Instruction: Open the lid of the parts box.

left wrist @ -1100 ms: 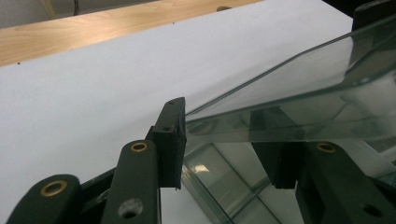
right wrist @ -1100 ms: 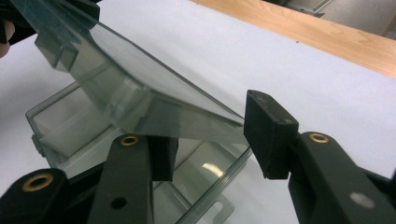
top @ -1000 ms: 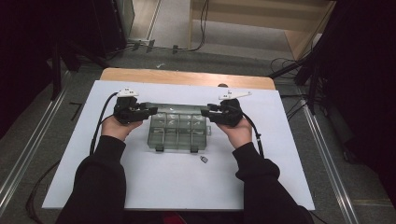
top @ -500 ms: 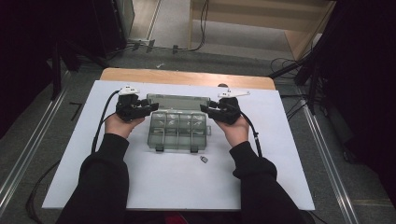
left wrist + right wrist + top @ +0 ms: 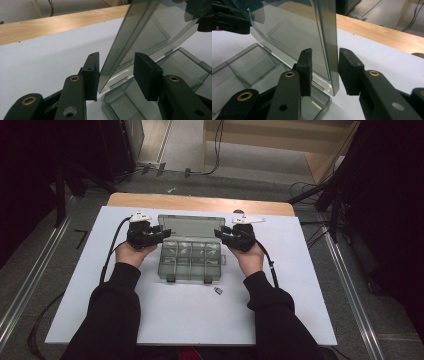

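Note:
A smoky clear compartment box (image 5: 190,262) lies mid-table, its hinged lid (image 5: 192,226) raised and leaning toward the far side. My left gripper (image 5: 159,235) is at the lid's left edge and my right gripper (image 5: 220,234) at its right edge. In the left gripper view the lid (image 5: 150,32) passes between the jaws of that gripper (image 5: 117,60), touching one pad with a gap to the other. The right gripper view shows the same: the lid's edge (image 5: 329,37) stands inside the open gripper (image 5: 325,53), against one pad. The compartments (image 5: 249,67) look empty.
A small metal part (image 5: 218,291) lies on the white tabletop (image 5: 310,280) in front of the box. A wooden strip (image 5: 200,202) borders the far edge. Cables trail from both grippers. The floor and dark furniture surround the table.
The lid has swung up and back from the box. Both hands have moved a little toward the far side with it.

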Tool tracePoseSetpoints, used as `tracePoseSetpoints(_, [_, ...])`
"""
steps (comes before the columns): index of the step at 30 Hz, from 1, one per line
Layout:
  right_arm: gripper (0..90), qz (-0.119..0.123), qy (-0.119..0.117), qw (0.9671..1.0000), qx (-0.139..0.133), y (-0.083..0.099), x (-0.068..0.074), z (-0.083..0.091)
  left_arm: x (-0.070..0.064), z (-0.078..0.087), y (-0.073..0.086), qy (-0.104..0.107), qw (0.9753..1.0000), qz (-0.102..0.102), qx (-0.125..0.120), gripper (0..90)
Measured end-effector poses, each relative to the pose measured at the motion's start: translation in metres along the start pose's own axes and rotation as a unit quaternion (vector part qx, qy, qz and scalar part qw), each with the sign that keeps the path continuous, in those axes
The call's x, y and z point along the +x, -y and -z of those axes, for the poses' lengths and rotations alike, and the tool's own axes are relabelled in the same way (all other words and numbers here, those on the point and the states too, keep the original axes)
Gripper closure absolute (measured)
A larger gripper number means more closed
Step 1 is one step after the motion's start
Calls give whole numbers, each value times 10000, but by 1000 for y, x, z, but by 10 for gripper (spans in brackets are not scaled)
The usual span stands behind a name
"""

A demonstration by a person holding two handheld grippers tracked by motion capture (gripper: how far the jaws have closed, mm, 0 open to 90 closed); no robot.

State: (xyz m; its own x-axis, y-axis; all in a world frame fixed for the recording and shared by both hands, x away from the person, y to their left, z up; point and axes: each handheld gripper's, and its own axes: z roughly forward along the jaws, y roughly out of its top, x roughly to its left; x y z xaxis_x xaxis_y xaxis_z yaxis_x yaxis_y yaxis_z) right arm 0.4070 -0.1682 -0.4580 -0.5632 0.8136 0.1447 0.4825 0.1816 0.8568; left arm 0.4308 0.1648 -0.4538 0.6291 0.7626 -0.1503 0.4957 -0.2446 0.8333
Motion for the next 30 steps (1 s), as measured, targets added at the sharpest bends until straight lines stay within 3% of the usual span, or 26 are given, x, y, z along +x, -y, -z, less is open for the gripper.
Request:
tracePoseSetpoints(8, [638,-77,60,9999,-112,2,-2,-5,0,-4,1,-99,9999,20,-59,570])
tracePoseSetpoints(13, [649,-97,86,9999,-55,6,-4,-10,0,-9,3,-186,9998,63,-89,592])
tracePoseSetpoints(18, [657,-141,87,9999,-47,7,-6,-13,-3,-10,3,-341,9993,-33,-114,614])
tracePoseSetpoints(30, [672,-207,179,9996,39,14,-9,-24,0,-17,6,-426,9989,-30,-170,611])
